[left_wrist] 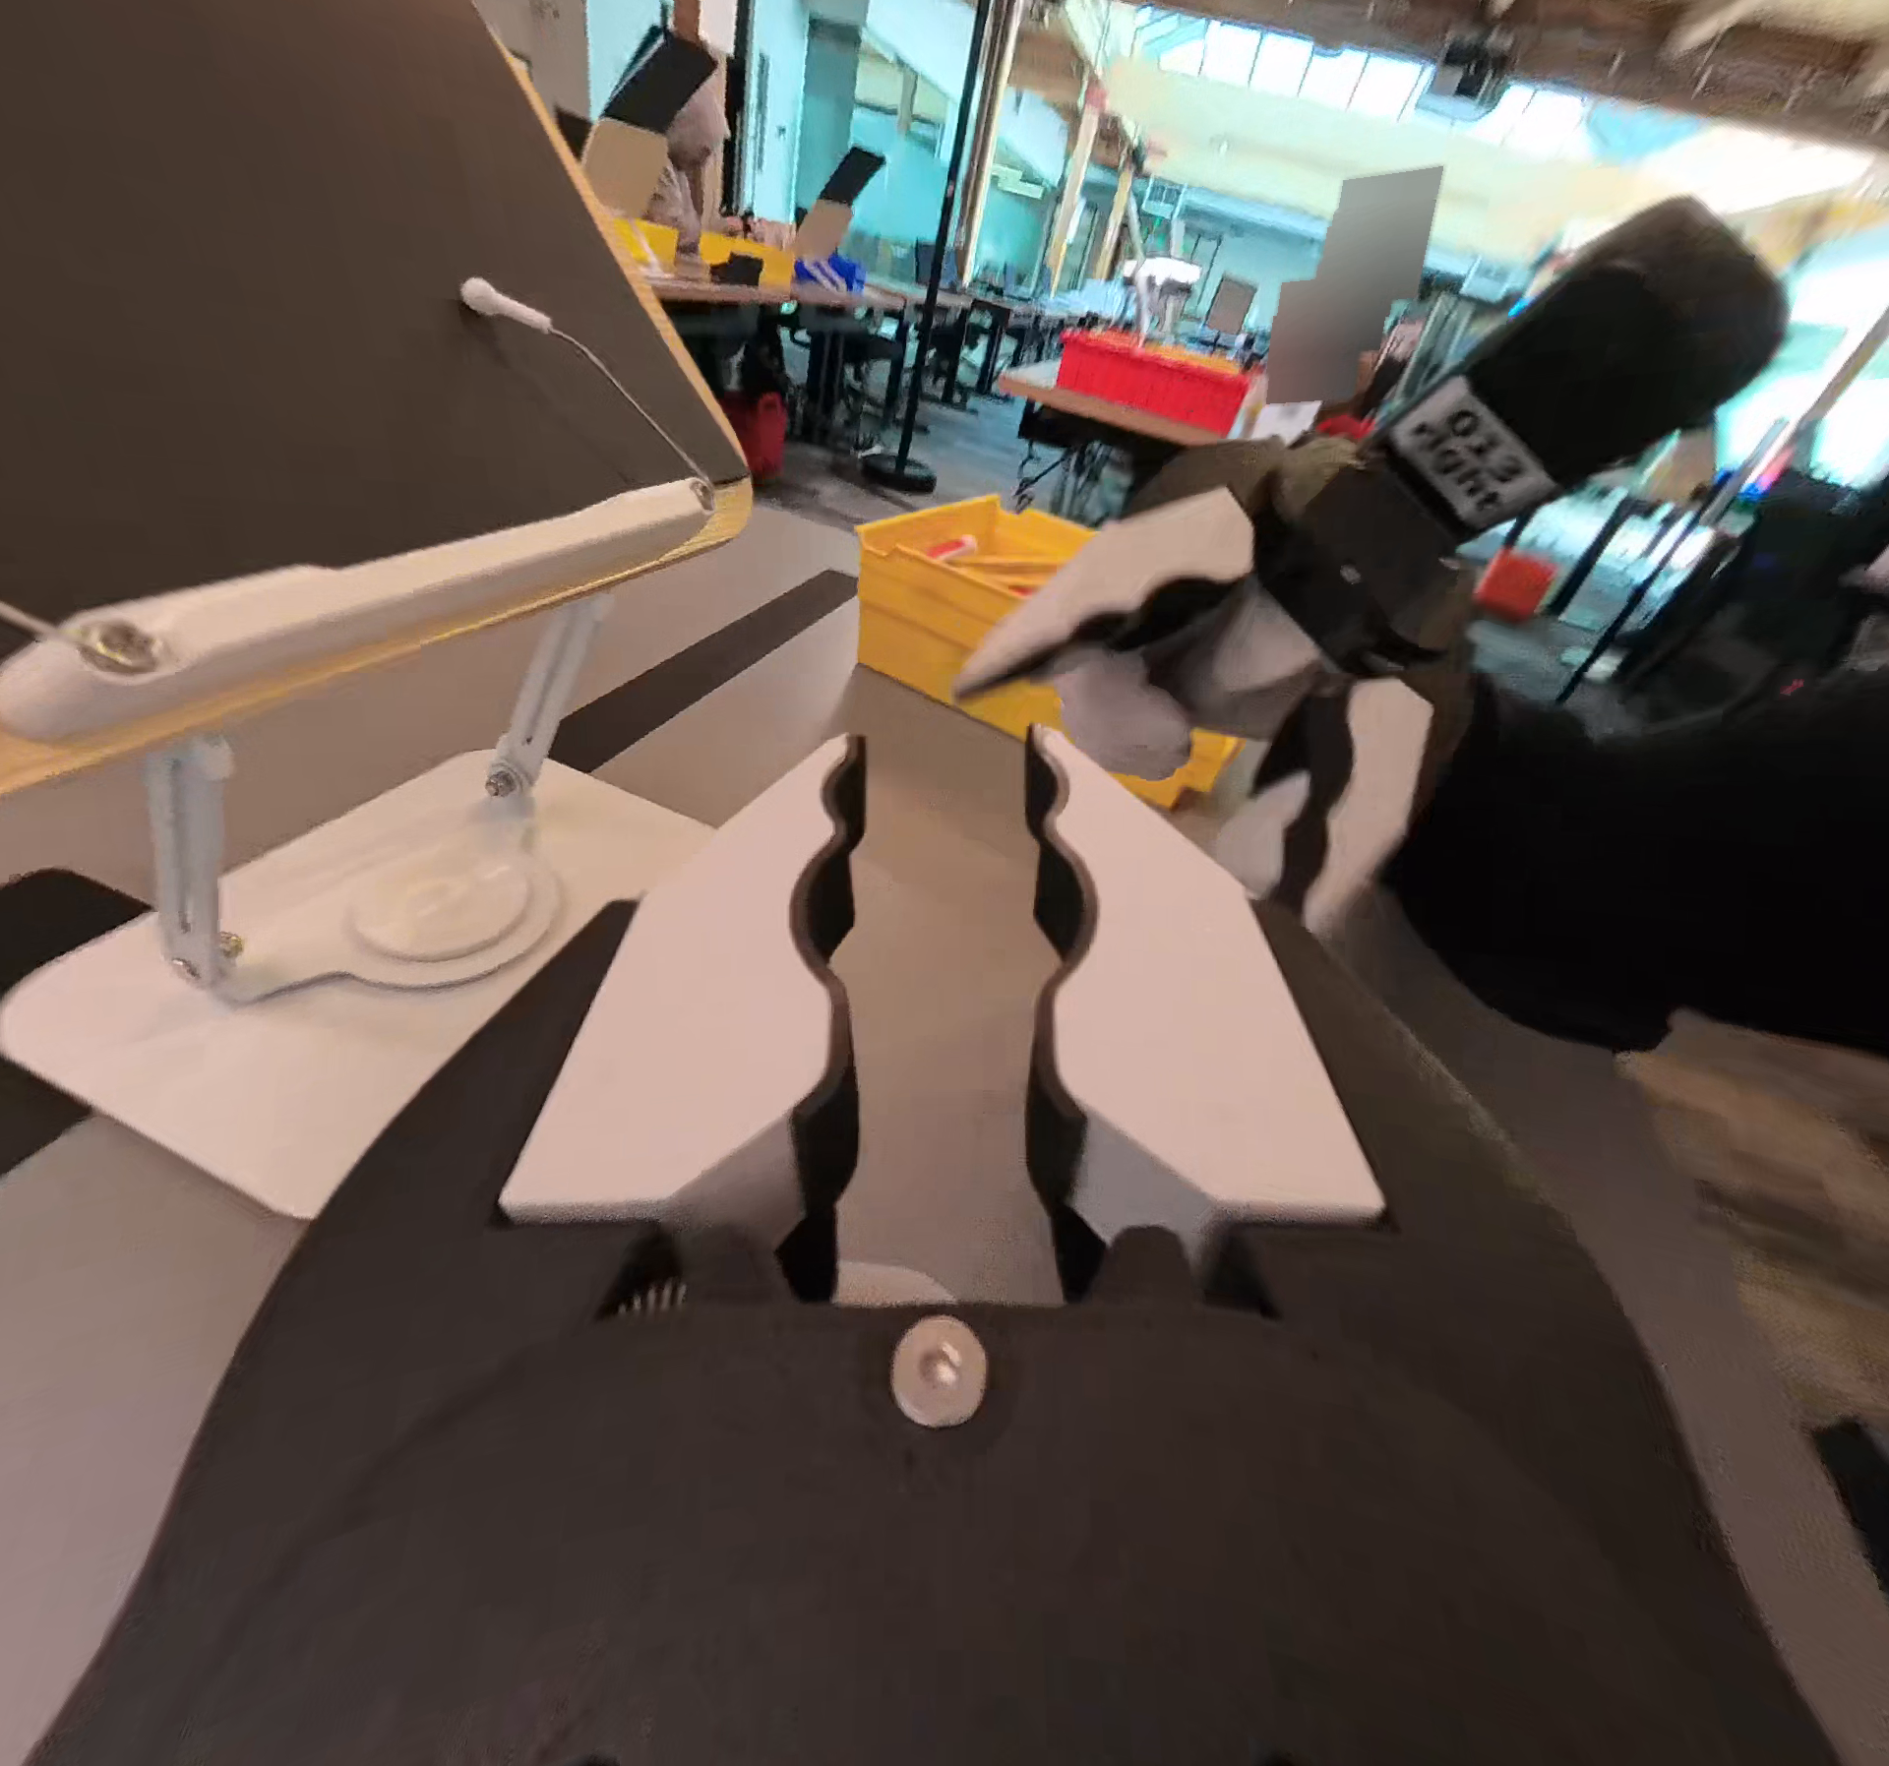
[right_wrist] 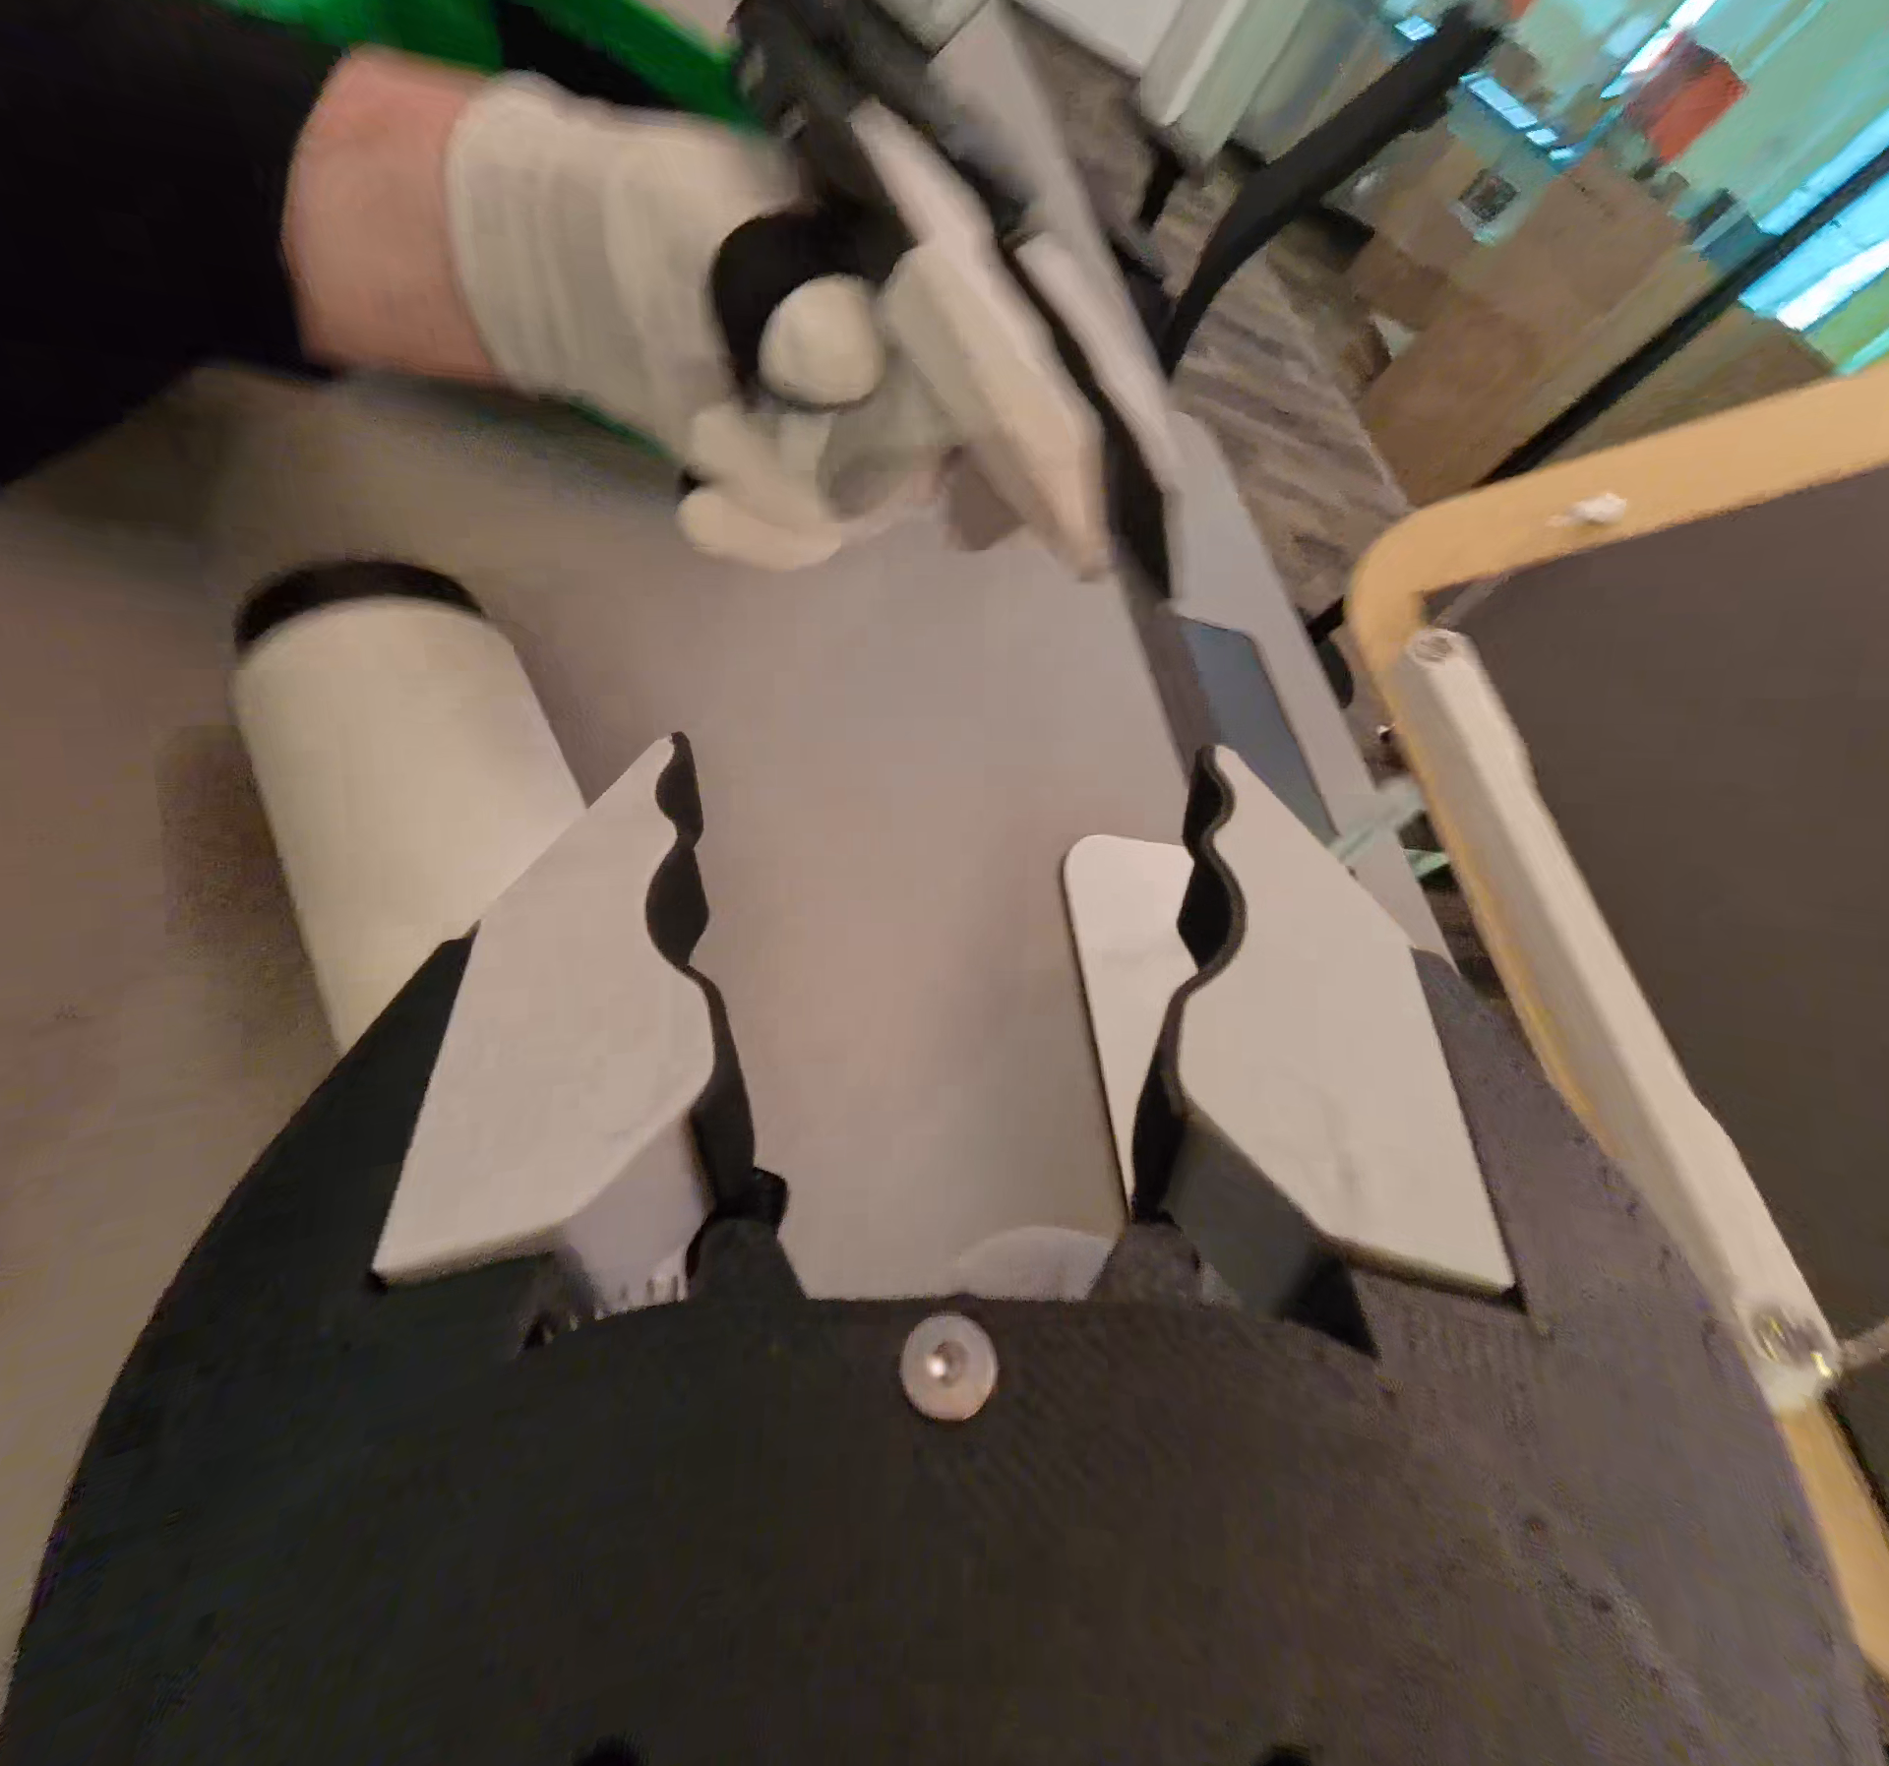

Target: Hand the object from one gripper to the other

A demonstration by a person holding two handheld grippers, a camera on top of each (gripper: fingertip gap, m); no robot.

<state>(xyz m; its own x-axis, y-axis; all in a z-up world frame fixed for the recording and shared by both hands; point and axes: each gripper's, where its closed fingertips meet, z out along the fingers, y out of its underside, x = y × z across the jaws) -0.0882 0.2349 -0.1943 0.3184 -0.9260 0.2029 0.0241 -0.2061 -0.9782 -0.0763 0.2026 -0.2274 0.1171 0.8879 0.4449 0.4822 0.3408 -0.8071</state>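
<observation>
In the left wrist view the left gripper (left_wrist: pixel 946 756) fills the lower half of the frame, its two white fingers (left_wrist: pixel 716 1001) set a narrow gap apart with only bare grey table (left_wrist: pixel 946 1053) between them. The right gripper (left_wrist: pixel 981 679) enters from the upper right, blurred; whether it is parted or closed cannot be told there. A yellow bin (left_wrist: pixel 920 593) sits behind it, and a tilted board on a white stand (left_wrist: pixel 307 950) takes the upper left.

In the right wrist view the right gripper (right_wrist: pixel 940 766) stands wide apart and empty. A white cylinder (right_wrist: pixel 399 797), the likely object, lies on the table at centre left, just beside and partly behind the left-hand finger. A gloved hand (right_wrist: pixel 603 286) grips the other tool at upper centre.
</observation>
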